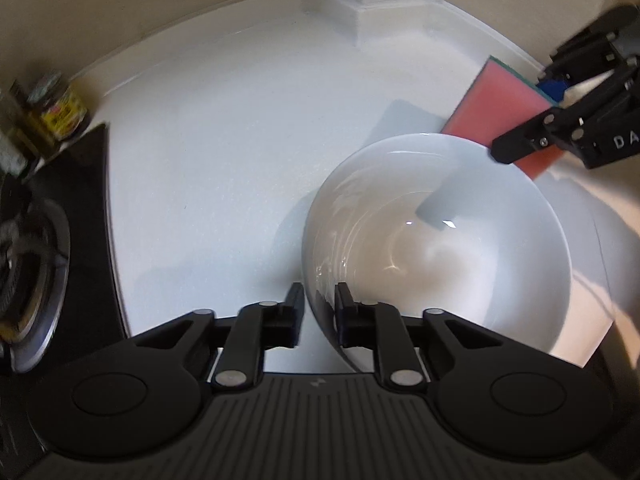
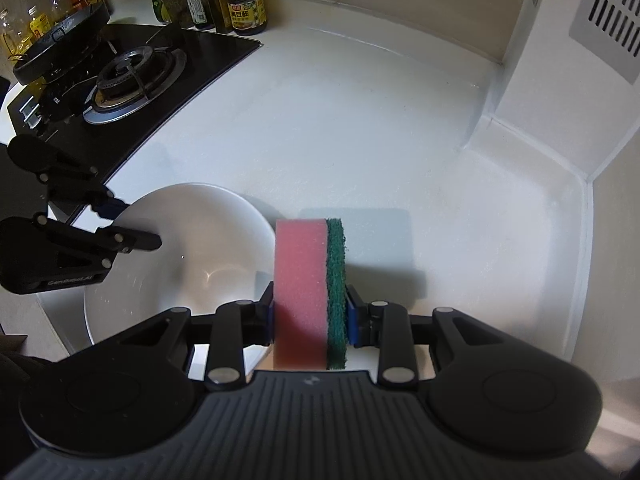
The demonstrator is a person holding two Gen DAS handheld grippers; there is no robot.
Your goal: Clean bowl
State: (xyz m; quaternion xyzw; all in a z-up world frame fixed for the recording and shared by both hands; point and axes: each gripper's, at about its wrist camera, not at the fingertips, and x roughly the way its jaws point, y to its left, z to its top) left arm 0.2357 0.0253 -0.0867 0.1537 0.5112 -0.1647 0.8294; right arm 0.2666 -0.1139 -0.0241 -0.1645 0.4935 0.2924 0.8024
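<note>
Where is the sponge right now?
Clamped upright in the right gripper, the sponge hangs just right of the white bowl over the counter.

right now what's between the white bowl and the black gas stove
Only bare white countertop lies between the round white ceramic bowl and the black glass gas stove; the right wrist view shows it.

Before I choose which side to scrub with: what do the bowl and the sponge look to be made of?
The bowl looks like glazed white ceramic, or possibly glass: smooth and glossy, with sharp highlights. The sponge looks like soft pink foam with fine pores, backed by a coarse green fibrous scouring layer.
</note>
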